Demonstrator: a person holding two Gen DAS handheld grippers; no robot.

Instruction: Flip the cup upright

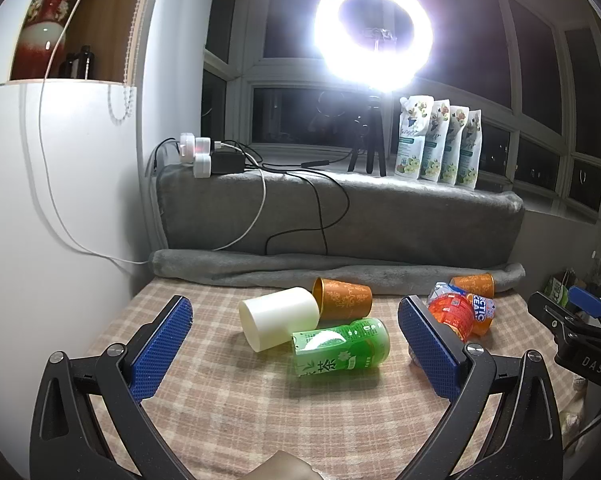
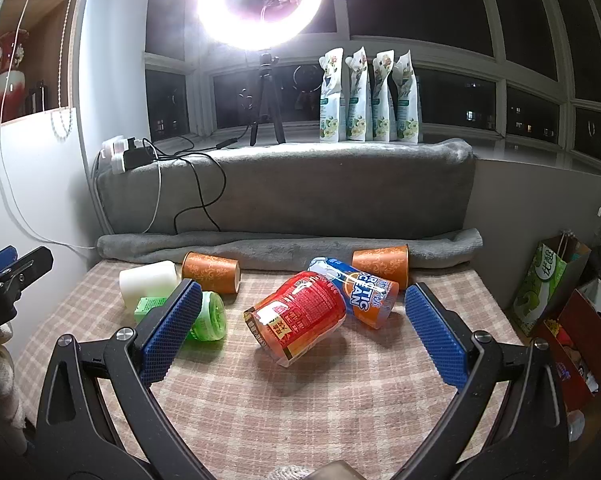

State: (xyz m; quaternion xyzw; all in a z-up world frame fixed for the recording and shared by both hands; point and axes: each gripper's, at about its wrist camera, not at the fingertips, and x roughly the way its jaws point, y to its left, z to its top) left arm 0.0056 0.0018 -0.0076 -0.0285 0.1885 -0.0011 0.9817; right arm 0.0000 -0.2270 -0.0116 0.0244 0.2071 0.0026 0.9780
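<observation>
Several cups lie on their sides on the checked tablecloth (image 1: 228,408). A white cup (image 1: 278,317) and a green cup (image 1: 340,346) lie between the fingers of my left gripper (image 1: 292,328), which is open and empty. An orange patterned cup (image 1: 342,298) lies behind them. In the right wrist view a red cup (image 2: 300,316) and a blue-orange cup (image 2: 360,294) lie between the fingers of my right gripper (image 2: 302,316), open and empty. A second orange patterned cup (image 2: 380,265) lies at the back; the first (image 2: 211,271), the white cup (image 2: 148,284) and the green cup (image 2: 208,316) lie left.
A rolled grey blanket (image 1: 340,270) lines the table's far edge below a grey padded ledge (image 1: 380,216) with cables and a power strip (image 1: 204,156). A ring light on a tripod (image 1: 374,36) and several refill pouches (image 1: 440,144) stand behind. Bags and boxes (image 2: 556,292) sit right of the table.
</observation>
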